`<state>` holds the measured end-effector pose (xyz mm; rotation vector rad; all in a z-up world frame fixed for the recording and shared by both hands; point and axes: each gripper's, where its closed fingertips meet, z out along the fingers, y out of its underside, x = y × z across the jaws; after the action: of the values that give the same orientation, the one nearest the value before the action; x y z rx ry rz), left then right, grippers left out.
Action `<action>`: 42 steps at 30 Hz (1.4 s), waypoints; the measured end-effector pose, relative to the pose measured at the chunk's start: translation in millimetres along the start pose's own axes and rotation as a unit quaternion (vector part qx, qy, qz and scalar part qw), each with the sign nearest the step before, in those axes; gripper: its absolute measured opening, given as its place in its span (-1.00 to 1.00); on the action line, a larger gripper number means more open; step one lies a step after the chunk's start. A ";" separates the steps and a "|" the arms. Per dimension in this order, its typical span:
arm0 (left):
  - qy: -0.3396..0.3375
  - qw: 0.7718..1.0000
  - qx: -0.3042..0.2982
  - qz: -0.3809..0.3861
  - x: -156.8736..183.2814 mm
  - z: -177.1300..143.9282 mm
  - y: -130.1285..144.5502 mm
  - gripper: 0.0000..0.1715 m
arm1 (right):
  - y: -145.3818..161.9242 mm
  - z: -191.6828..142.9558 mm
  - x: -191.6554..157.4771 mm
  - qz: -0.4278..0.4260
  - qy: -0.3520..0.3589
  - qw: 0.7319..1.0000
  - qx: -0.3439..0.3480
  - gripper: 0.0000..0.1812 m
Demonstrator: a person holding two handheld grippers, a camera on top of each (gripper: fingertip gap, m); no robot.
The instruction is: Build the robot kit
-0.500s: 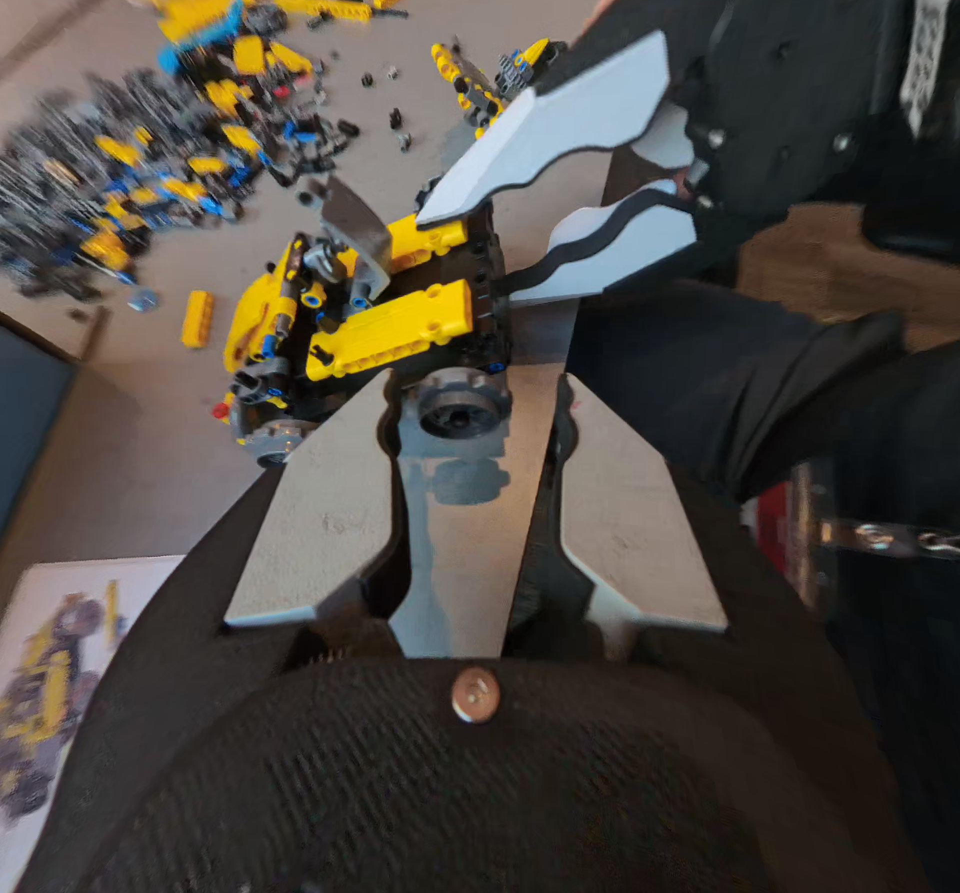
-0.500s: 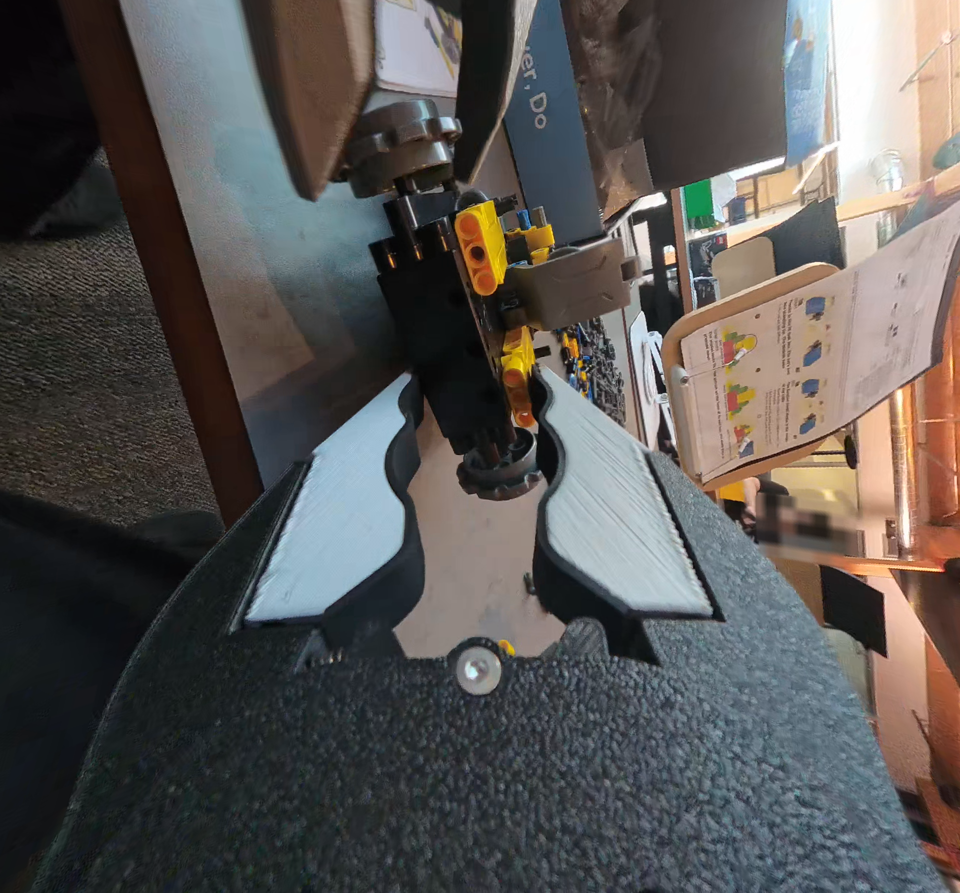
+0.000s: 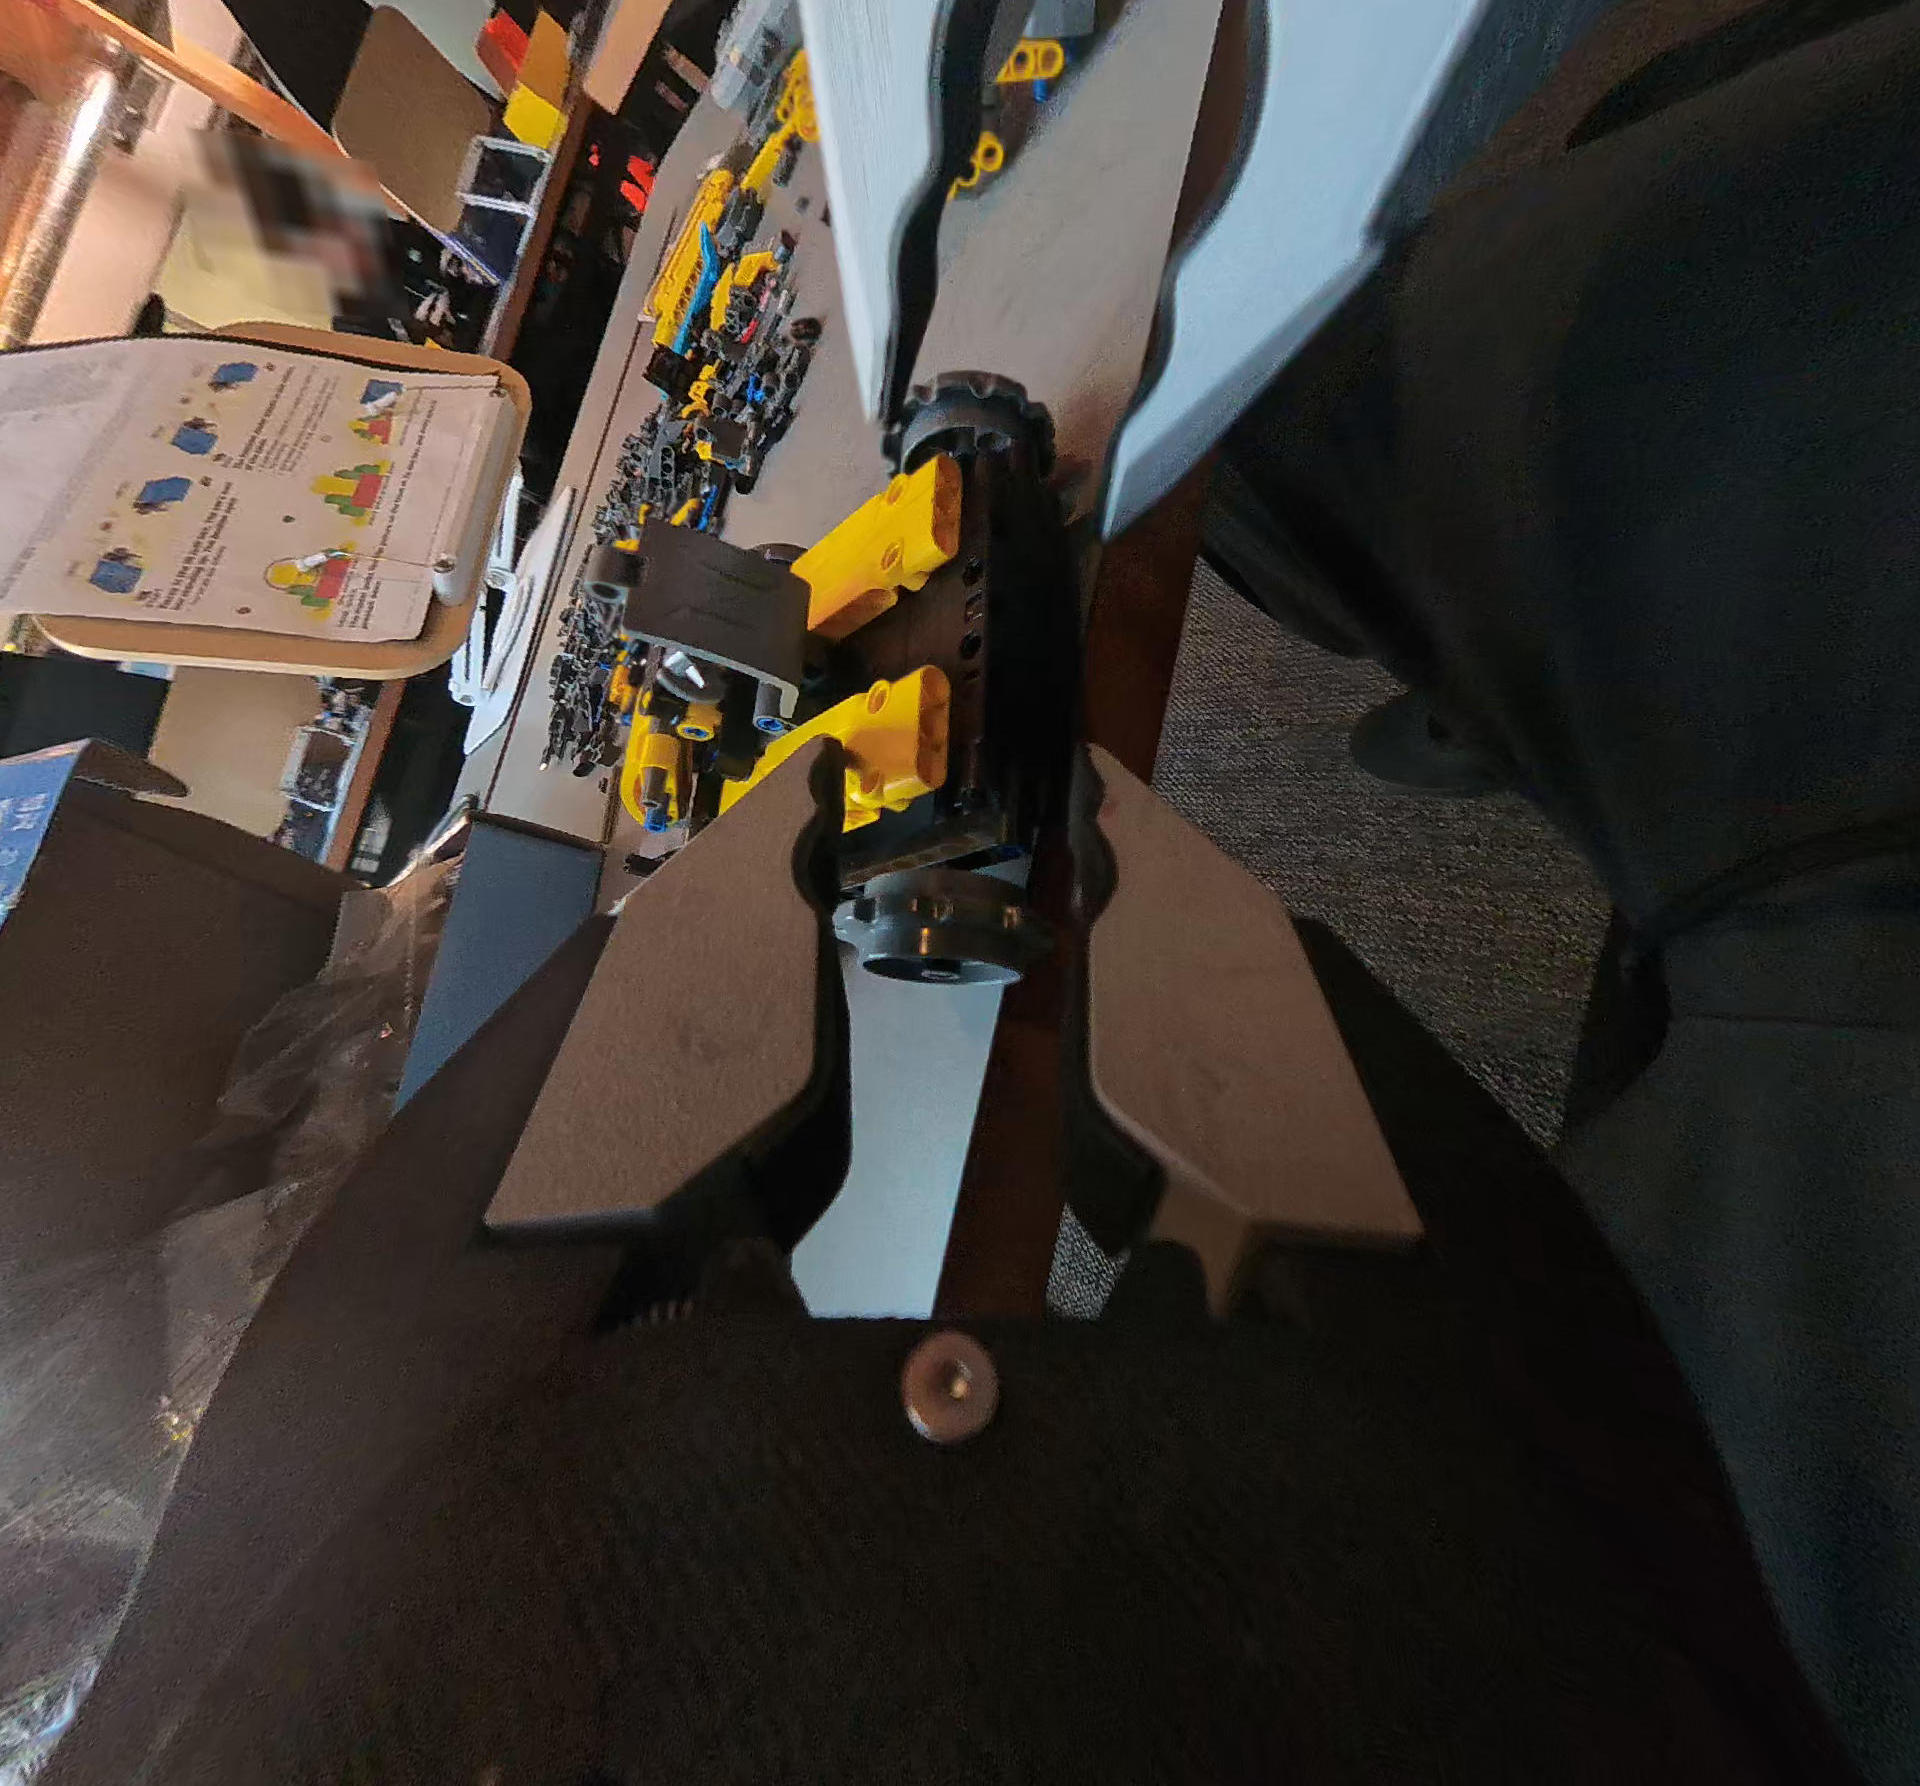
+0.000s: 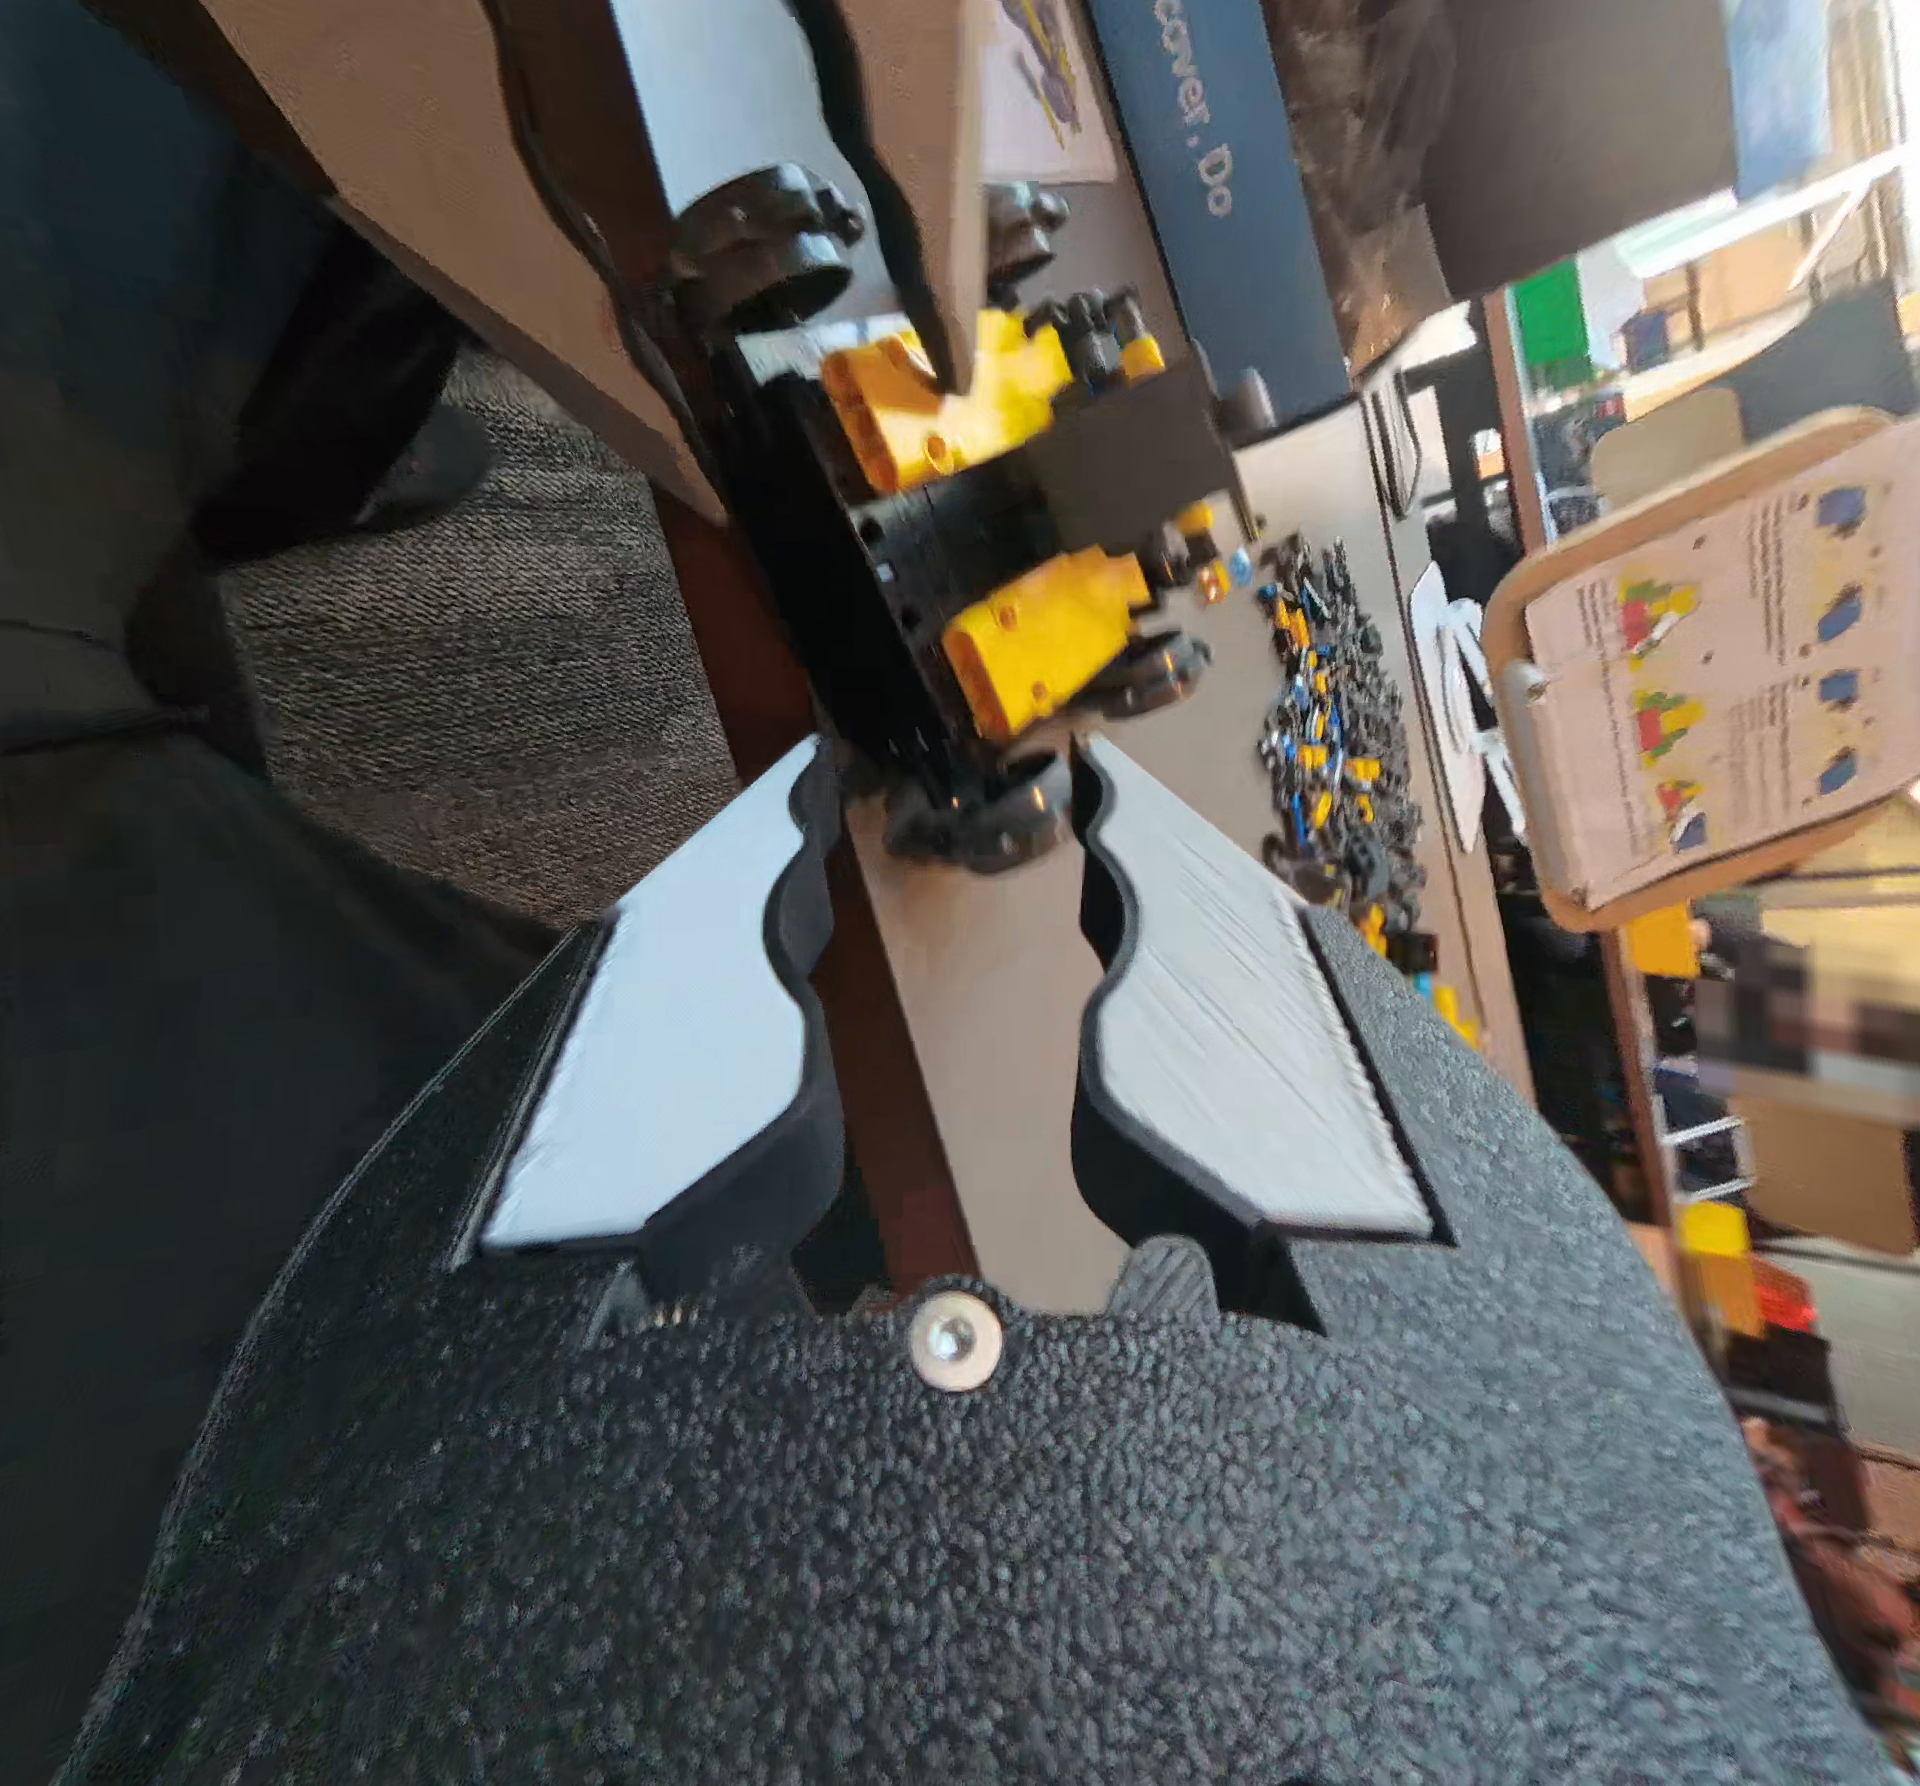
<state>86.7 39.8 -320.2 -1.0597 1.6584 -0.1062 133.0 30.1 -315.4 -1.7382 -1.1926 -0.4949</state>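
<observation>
My left gripper is closed onto one end of a black and yellow brick-built vehicle; its dull grey fingers press against the black frame and a yellow beam, just above a dark grey wheel hub that sits between them. From my right wrist view, my right gripper sits at the opposite end of the same model, its white fingers spread fairly wide on either side of another dark hub; the tips lie just beside the hub, and I cannot tell whether they touch it. In the left wrist view those white fingers reach in from the top, blurred, flanking the far hub. The model is held over the near edge of a grey table, above grey carpet, with a dark grey curved panel on its upper side. Farther along the table lies a scatter of small black, yellow and blue loose parts. Beyond that a printed instruction sheet with coloured brick diagrams is clipped to a pale wooden board. At my left is a dark open box with crumpled clear plastic.
</observation>
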 end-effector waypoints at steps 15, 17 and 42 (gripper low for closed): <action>-0.008 1.000 0.017 -0.005 1.1 -7.7 0.7 -0.57 | 166.4 -37.2 86.7 0.441 -0.039 0.892 -0.092 -0.05; -0.013 1.000 0.023 -0.015 0.0 -12.4 1.8 -0.62 | 168.3 -26.9 78.5 0.458 -0.070 0.880 -0.107 -0.10; 0.081 0.939 0.035 -0.332 49.9 -67.9 -44.7 -0.46 | 106.9 -47.7 57.8 0.410 -0.010 0.912 0.016 -0.35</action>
<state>57.8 -49.9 -305.7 -1.5517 1.3595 -0.7044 260.9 8.6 -299.8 -2.0179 -0.3855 0.0566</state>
